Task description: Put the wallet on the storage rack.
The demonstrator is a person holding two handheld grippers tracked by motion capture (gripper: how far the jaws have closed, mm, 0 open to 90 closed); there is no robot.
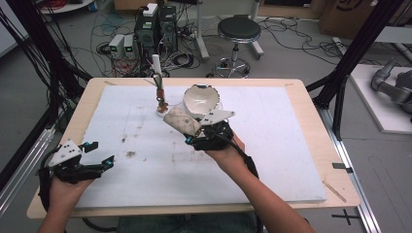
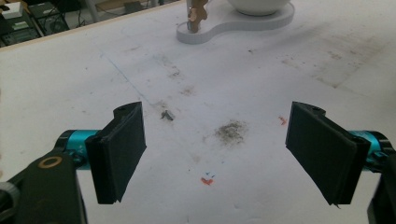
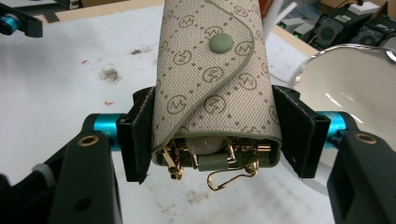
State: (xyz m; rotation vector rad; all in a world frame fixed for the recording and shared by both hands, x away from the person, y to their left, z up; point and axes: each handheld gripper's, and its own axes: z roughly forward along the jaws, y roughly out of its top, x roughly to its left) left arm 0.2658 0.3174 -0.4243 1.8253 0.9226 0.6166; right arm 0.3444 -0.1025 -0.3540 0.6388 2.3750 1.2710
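Right gripper view: monogram key pouch between jaws, gold hooks inside.

This is a robotics lab or workshop. Beyond the wooden tabletop with its stained white mat, black computer towers and small power units sit on a bare grey floor among loose cables. A round black stool, black metal frame struts and part of a grey robot arm stand around it.
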